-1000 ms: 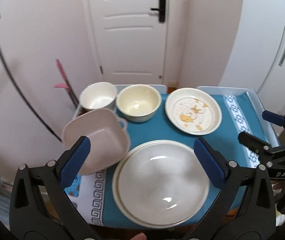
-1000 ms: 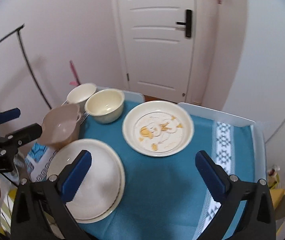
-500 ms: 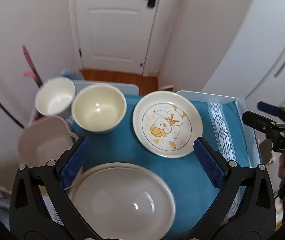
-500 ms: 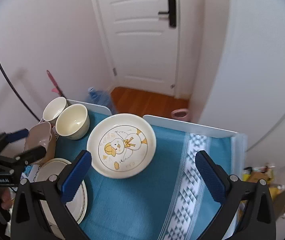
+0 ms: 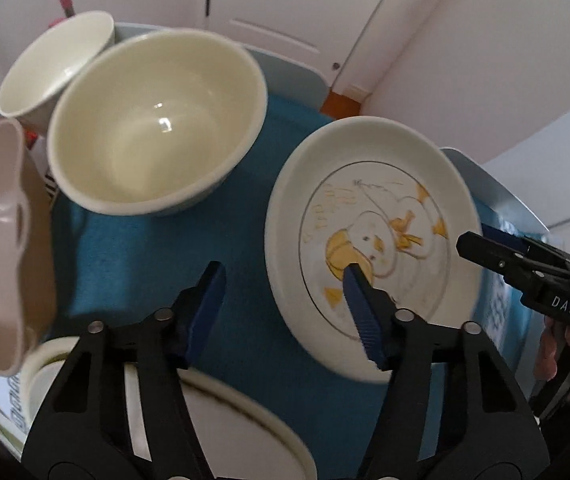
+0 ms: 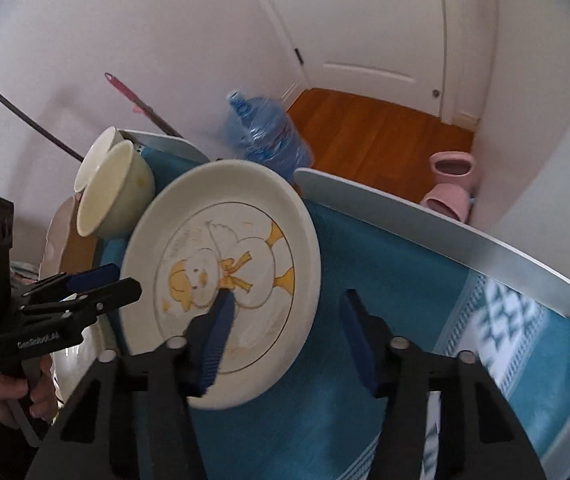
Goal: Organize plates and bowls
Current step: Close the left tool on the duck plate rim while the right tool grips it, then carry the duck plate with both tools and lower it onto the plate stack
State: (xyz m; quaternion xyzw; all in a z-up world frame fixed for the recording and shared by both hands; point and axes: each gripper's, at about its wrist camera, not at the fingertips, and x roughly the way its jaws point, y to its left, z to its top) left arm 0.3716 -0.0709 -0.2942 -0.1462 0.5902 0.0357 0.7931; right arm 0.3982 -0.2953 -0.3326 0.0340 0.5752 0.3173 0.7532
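Duck plate (image 5: 369, 216) lies at centre right of the left wrist view on the blue cloth (image 5: 137, 256); the left gripper (image 5: 281, 292), jaws just narrowed, straddles its near-left rim without clamping. Cream bowl (image 5: 153, 124) sits upper left. Right wrist view: right gripper (image 6: 289, 328), jaws likewise just narrowed, brackets the plate's lower-right rim, unpinched.
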